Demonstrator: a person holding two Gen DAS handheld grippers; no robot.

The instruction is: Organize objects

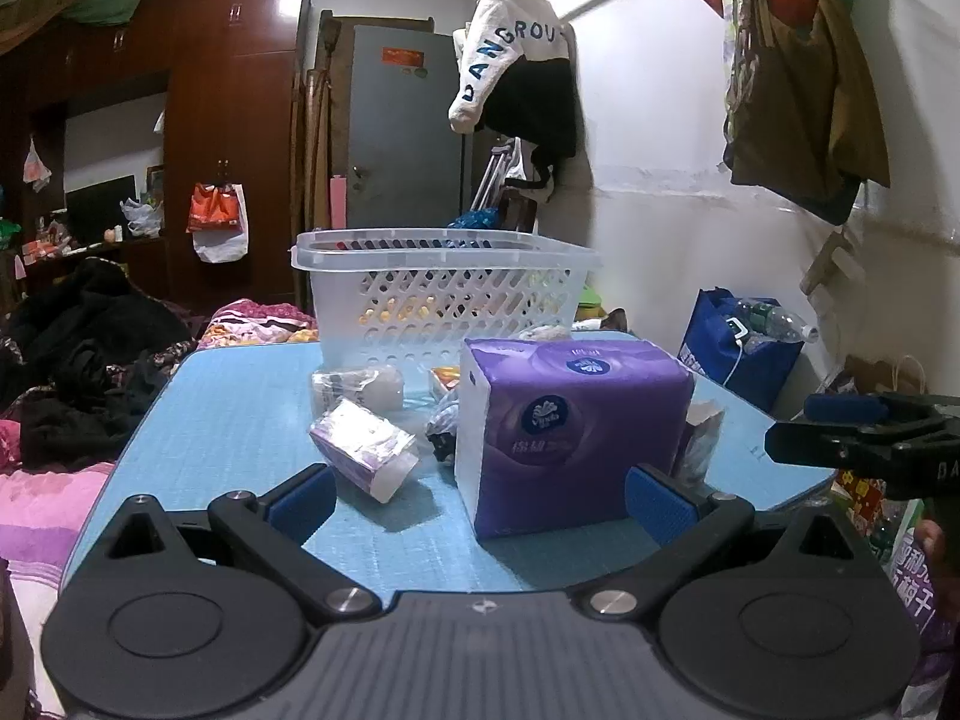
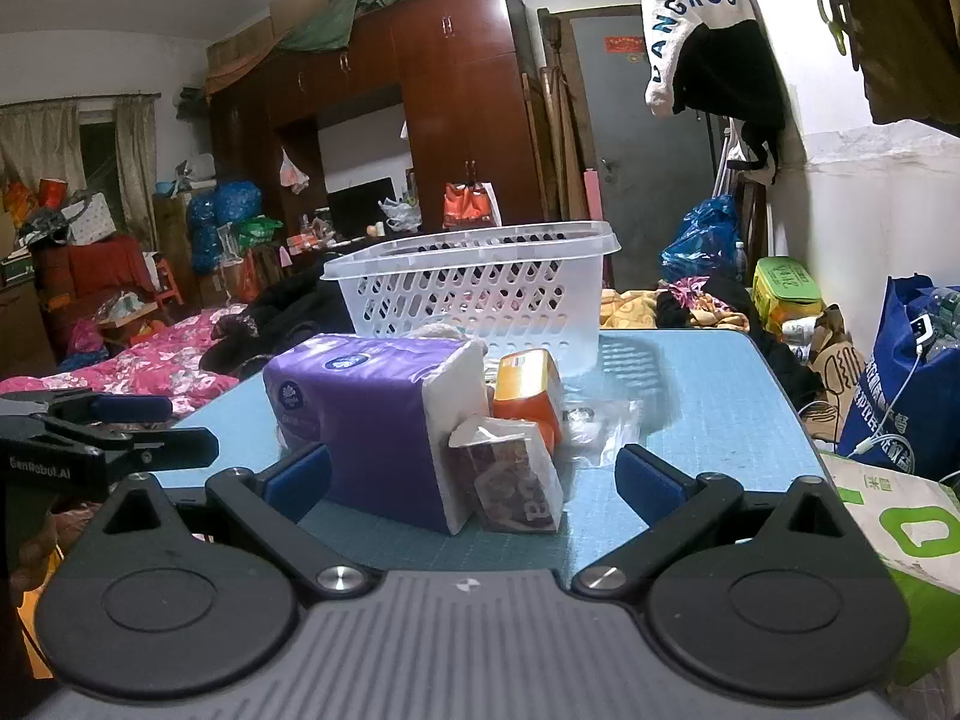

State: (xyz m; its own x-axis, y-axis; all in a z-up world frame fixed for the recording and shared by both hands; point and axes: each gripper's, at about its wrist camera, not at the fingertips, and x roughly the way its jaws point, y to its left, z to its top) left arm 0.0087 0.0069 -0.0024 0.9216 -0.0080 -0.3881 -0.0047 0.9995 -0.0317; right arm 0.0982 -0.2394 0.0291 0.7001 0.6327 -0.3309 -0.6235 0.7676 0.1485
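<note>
Worktop: a blue mat-covered worktop (image 1: 240, 414) carries everything; a bed with heaped clothes lies off its left edge.
Basket: a clear perforated basket (image 1: 441, 294) stands upright at the far edge, open side up, the likely place for the loose items; coloured shapes show through its holes, so it may already hold something.
Tissue pack: a large purple tissue pack (image 1: 570, 432) sits mid-worktop toward the near edge, the bulkiest piece and nearest both tools.
Small items, left side: a small purple-and-white packet (image 1: 366, 447) lies tilted just left of the tissue pack; a clear-wrapped bundle (image 1: 360, 390) sits behind it, nearer the basket.
Small items, right side: an orange box (image 2: 528, 390) stands behind a reddish-brown pouch (image 2: 513, 474) that touches the tissue pack's white end; a clear wrapper (image 2: 606, 420) lies flat beside them.
Left tool: the left tool (image 1: 480, 501) is spread wide and empty, near the near edge, framing the tissue pack and the small packet.
Right tool: the right tool (image 2: 474, 480) is likewise wide and empty, facing the tissue pack's end and the pouch.
Stage: judged early; the items lie outside the basket and nothing is gripped.
</note>
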